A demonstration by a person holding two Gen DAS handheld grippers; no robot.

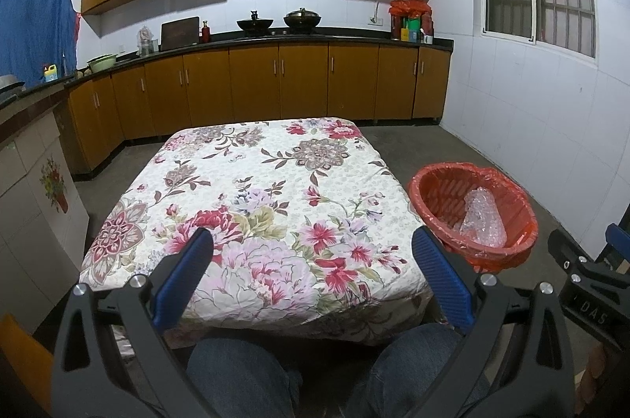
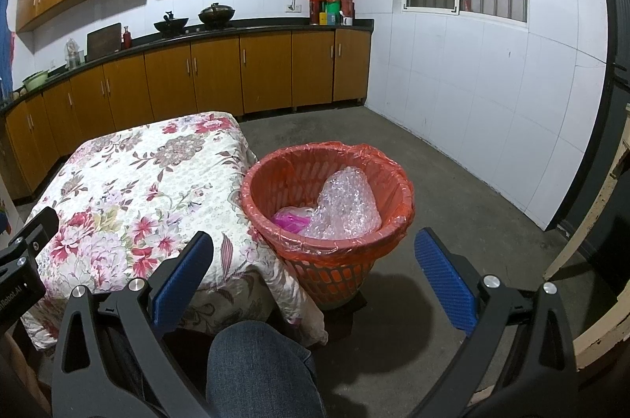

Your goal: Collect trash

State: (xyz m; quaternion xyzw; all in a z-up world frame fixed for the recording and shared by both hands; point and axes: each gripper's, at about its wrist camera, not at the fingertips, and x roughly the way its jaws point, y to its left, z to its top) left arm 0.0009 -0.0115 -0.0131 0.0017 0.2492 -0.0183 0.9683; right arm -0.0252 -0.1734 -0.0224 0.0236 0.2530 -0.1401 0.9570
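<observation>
Right wrist view is showing bubble wrap (image 2: 346, 205) and a pink bag (image 2: 289, 219) lying inside the red-lined trash basket (image 2: 327, 262), which is standing on the floor just beside the floral-clothed table (image 2: 130, 189). Both the right gripper (image 2: 313, 274) and the left gripper (image 1: 313, 274) are gaping wide, holding nothing.

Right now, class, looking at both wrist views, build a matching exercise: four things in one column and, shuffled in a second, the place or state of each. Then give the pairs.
Things
1. bubble wrap
2. waste basket
3. left gripper
4. two woks

Places or states
A. open and holding nothing
B. on the floor beside the table
C. on the far counter
D. inside the red liner

Pairs: 1-D, 2-B, 3-A, 4-C
</observation>
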